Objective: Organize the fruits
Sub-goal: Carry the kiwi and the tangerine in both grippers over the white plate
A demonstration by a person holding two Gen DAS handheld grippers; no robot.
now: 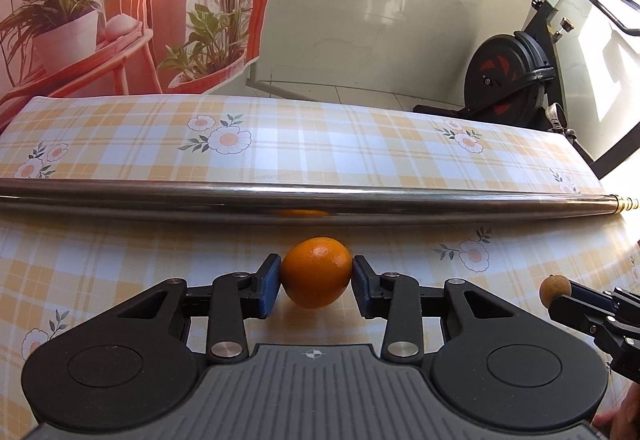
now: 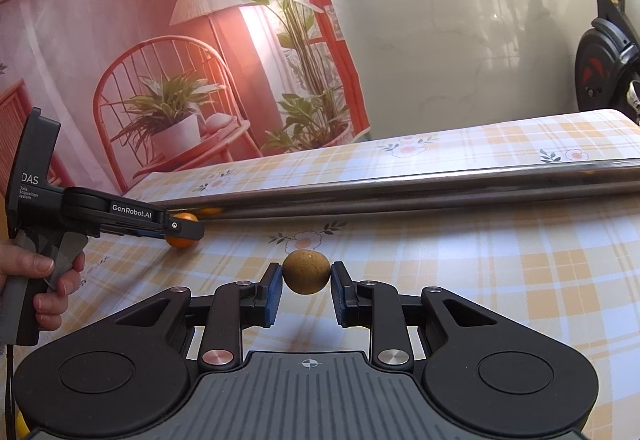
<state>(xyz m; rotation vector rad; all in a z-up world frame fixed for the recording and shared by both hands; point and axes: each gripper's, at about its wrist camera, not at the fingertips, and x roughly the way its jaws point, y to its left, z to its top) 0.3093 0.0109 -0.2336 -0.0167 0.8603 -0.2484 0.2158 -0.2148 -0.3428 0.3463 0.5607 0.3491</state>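
Observation:
An orange (image 1: 316,272) rests on the checked tablecloth (image 1: 120,252), just in front of a steel pipe. My left gripper (image 1: 316,278) is shut on it, one blue pad against each side. The right wrist view shows the same orange (image 2: 180,242) at the left, half hidden by the left gripper (image 2: 184,231). A small round brown fruit (image 2: 306,272) is clamped between the pads of my right gripper (image 2: 306,277), which holds it slightly above the cloth. In the left wrist view that brown fruit (image 1: 550,290) and the right gripper (image 1: 557,296) come in from the right edge.
A long steel pipe (image 1: 320,200) lies across the table beyond both fruits. A printed backdrop of plants and a chair (image 2: 160,80) hangs behind the table, and an exercise bike (image 1: 512,72) stands at the far right. A person's hand (image 2: 40,268) grips the left gripper's handle.

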